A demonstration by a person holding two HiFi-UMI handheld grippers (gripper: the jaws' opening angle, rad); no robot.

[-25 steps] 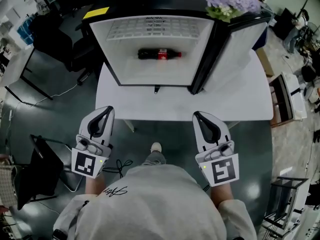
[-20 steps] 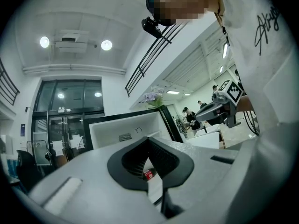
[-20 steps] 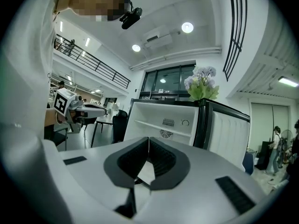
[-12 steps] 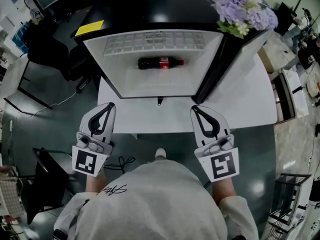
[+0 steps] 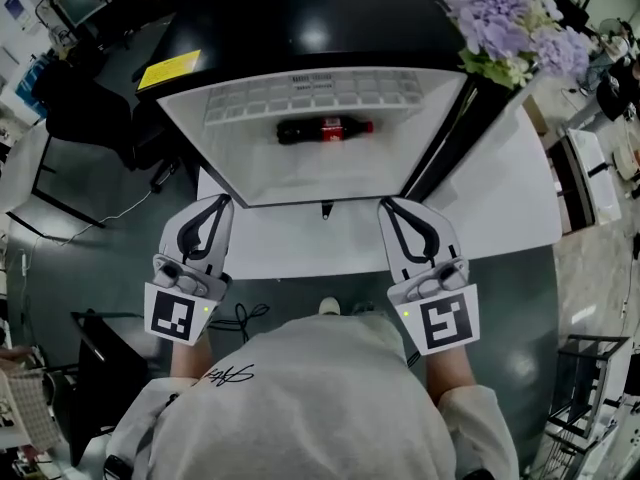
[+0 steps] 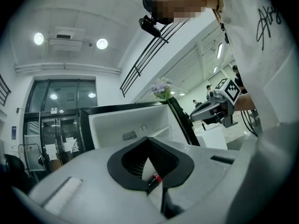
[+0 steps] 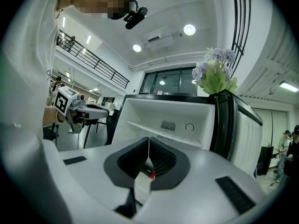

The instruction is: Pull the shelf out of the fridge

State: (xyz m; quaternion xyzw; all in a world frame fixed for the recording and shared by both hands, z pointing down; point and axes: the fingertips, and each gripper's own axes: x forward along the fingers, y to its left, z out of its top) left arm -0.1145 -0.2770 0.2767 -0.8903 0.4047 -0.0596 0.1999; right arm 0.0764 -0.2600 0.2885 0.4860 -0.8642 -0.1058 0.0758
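While left gripper (image 5: 221, 202) and right gripper (image 5: 386, 205) jaws are closed, fridge (image 5: 330, 173) sits on a white table (image 5: 500, 213).

This is a large open lab or workshop hall with office furniture. A black-cased, white-lined compact fridge (image 5: 300, 173) stands on a plain white table (image 5: 500, 208) in the middle of a glossy grey floor (image 5: 70, 258). A black office chair (image 5: 95, 108) and a loose black cable (image 5: 238, 316) are nearby. Overhead are round recessed ceiling lights (image 6: 102, 43), a ceiling air-conditioning cassette (image 6: 65, 37) and a black-railed upper gallery (image 7: 93, 62). Tall glass doors (image 6: 56, 125) stand behind.
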